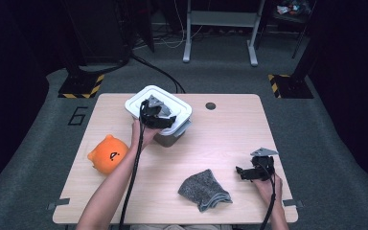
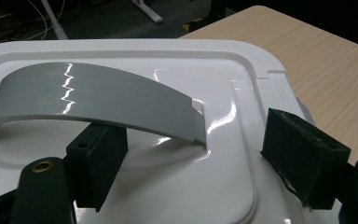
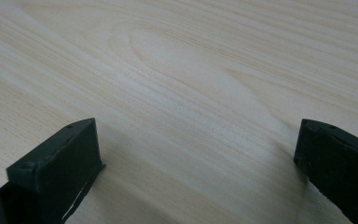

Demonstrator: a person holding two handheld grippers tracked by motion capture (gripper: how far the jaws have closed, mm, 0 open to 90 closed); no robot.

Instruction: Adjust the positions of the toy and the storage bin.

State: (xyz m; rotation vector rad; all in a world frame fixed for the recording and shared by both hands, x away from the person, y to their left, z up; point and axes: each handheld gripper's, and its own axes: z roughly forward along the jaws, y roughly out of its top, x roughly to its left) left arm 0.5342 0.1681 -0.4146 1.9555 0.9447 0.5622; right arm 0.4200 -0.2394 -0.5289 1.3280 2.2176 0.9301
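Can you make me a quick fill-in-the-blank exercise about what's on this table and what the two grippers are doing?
1. The left gripper hangs open over the white lid, next to its grey ____.
2. The plush toy near the table's left edge is ____ in colour.
3. The grey cloth lies between the plush toy and the ____ gripper.
4. The right gripper has its jaws open with bare ____ between them.

Missing words: handle; orange; right; table

pale wood grain is seen on the table [image 1: 230, 139]. the box lid [image 2: 177, 70] is glossy white, its handle [image 2: 93, 100] grey. an orange plush [image 1: 107, 154] with black markings, a speckled grey cloth [image 1: 203, 189].
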